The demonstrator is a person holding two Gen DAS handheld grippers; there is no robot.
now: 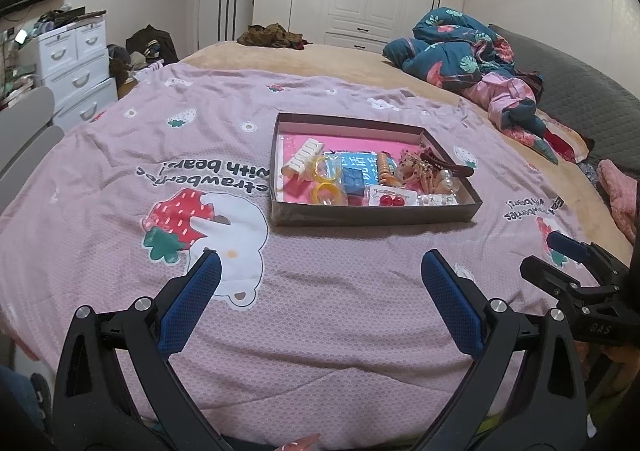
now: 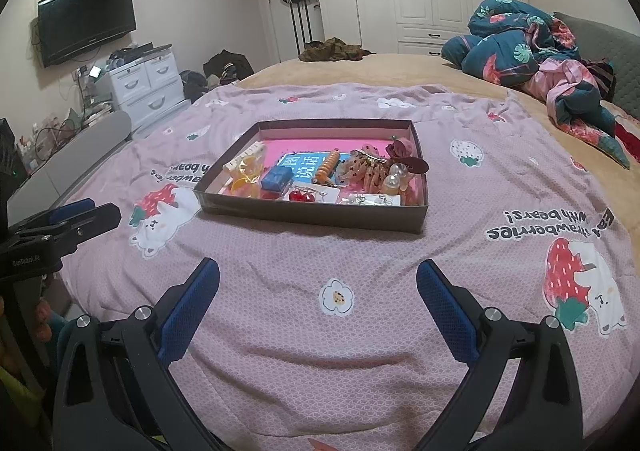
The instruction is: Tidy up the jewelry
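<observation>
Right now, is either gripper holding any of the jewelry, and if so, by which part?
Nothing is held. The left gripper and right gripper both hover open over the quilt, short of the box of jewelry.

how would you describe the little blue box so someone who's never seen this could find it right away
On the pink strawberry-print quilt lies a shallow dark tray with a pink floor. Look in its near-left part, just right of the yellow rings and behind the red cherry earrings. The blue box is the only solid blue block there, unlike the flat blue printed card behind it.
</observation>
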